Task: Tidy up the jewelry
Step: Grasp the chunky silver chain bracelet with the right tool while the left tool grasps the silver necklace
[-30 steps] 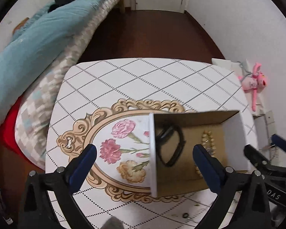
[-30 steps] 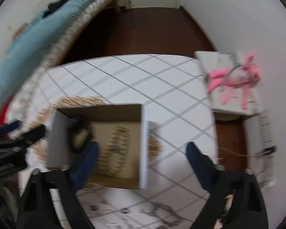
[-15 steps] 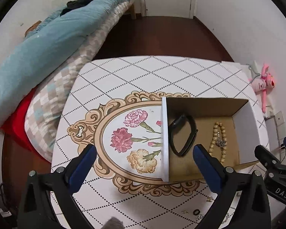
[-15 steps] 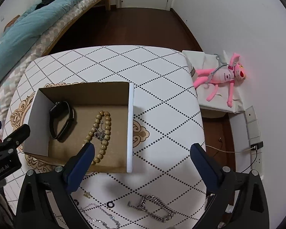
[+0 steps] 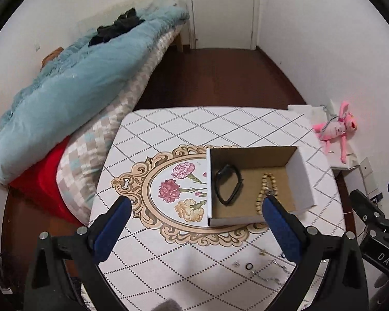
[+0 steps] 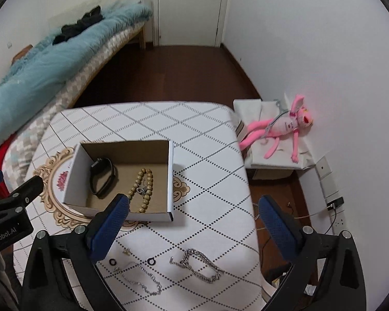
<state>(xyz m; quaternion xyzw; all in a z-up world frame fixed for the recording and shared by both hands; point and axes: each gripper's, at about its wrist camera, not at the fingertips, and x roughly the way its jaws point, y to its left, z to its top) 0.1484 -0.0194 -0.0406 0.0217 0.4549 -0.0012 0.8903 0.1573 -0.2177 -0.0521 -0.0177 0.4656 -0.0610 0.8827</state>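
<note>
With the left claw and right claw both spread apart and empty above the surface, the box holds a black band and bead bracelet, while a chain bracelet, thin chain and small rings remain outside it.

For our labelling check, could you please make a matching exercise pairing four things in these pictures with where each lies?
Things:
1. black band
2. bead bracelet
3. chain bracelet
4. pink toy

Places:
A. on the table, near edge, outside the box
B. in the box, left part
C. off the table, by the wall
D. in the box, right of the band

Pairs: 1-B, 2-D, 3-A, 4-C
</note>
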